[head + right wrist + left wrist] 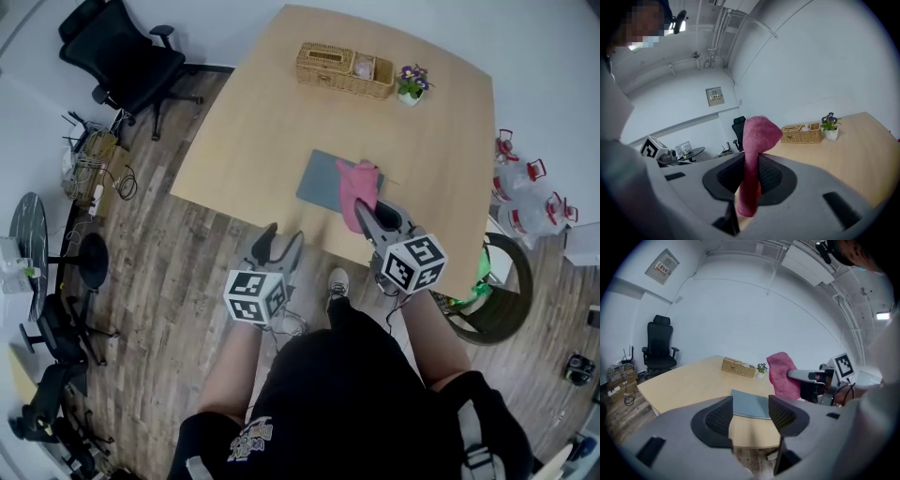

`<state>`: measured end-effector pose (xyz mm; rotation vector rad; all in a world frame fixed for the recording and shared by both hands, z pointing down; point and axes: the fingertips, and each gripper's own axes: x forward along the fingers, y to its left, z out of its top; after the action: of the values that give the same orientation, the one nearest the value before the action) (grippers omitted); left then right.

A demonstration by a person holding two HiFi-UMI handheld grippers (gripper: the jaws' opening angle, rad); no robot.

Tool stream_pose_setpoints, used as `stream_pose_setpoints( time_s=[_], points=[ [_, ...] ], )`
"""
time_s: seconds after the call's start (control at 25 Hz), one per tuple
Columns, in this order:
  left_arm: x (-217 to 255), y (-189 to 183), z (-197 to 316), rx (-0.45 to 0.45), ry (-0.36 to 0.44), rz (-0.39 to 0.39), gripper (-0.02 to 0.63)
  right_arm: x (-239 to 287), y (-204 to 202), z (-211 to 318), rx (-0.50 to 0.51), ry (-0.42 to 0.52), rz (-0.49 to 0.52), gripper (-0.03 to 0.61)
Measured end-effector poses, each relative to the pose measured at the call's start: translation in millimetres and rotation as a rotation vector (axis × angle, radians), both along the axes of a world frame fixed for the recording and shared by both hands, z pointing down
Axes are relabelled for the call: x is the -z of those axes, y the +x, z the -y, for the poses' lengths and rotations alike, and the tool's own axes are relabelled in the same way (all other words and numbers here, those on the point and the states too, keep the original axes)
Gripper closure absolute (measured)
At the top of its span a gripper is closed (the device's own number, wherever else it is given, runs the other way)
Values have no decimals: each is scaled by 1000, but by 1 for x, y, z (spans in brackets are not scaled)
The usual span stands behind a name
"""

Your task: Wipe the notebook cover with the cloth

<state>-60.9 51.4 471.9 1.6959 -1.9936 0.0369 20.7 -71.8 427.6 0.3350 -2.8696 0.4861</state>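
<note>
A light wooden table fills the middle of the head view, with a black office chair on the floor beyond its far left corner. A flat grey notebook lies near the table's front edge. A woven rectangular basket sits at the far side, a small potted purple flower just beside it. The right gripper pinches a pink cloth over the notebook's right end — whether it touches, I cannot tell. The left gripper hangs off the near edge, jaws spread — nothing between them.
</note>
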Motion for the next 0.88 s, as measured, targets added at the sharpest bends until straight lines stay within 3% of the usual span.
stream_pose_setpoints(
  time_s=[0.48,0.88],
  points=[
    [-17,-15,89,30,-84,23,397,-16,-8,81,56,-38,-9,509],
    [-52,-35,118,41,-208,46,397,-35,-12,107,71,-94,-11,509]
  ],
)
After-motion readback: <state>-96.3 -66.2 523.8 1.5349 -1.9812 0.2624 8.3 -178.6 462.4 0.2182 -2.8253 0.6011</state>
